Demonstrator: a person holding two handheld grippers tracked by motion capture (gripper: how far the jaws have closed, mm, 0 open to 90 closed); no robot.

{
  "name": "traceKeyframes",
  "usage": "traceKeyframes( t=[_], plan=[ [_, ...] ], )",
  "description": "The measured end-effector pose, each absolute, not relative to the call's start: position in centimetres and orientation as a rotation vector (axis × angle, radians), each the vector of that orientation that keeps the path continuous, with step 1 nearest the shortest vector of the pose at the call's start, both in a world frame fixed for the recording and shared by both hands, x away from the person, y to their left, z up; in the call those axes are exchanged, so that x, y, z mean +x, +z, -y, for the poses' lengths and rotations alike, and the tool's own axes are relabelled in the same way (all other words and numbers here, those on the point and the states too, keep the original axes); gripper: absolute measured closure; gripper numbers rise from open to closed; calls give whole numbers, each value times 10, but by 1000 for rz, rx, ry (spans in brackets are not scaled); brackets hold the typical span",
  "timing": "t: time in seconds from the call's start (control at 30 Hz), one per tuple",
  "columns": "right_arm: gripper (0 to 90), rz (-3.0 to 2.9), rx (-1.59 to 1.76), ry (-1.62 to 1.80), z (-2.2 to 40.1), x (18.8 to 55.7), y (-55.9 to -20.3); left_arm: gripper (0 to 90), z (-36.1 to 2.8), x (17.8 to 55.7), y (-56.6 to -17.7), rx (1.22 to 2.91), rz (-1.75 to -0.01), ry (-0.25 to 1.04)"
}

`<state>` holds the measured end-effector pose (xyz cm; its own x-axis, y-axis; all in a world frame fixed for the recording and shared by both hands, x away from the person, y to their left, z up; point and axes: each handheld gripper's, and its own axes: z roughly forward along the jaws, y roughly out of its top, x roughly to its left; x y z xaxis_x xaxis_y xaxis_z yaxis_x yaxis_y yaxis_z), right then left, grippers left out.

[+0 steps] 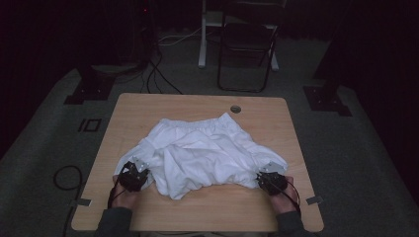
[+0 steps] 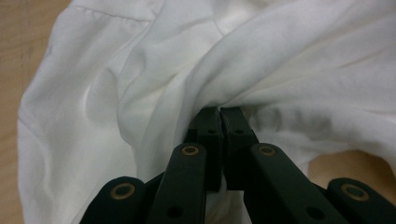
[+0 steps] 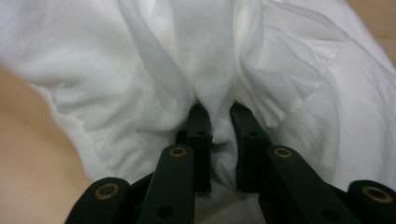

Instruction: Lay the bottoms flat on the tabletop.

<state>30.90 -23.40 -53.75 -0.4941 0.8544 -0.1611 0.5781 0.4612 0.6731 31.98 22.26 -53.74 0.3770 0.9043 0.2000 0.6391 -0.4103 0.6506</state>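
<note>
White garment (image 1: 202,150) is spread mid-table (image 1: 207,207), long axis 9-to-3 o'clock. Left tongs (image 1: 140,170) are clamped on its 8 o'clock corner, right tongs (image 1: 264,174) pinch a fold at 4 o'clock.

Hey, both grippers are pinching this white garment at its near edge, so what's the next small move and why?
Probably lift both ends together and draw them apart. The left hand-held gripper is shut on the white garment, the right hand-held gripper has a fold between its jaws, and the cloth lies bunched and creased on the table.
</note>
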Motion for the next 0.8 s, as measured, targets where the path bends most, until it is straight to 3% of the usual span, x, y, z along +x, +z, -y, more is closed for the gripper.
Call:
traceKeyframes(
  t=[0.5, 0.7, 0.8],
  plan=[
    [795, -2165, 1267, 774, 222, 366, -538, 881, -224, 403, -533, 2148, -1478, 796],
    [789, -2161, 1284, 797, 212, 374, -539, 875, -227, 411, -532, 2107, -1560, 787],
    [746, -2190, 1283, 794, 212, 374, -537, 830, -233, 411, -529, 2084, -1572, 700]
  ],
)
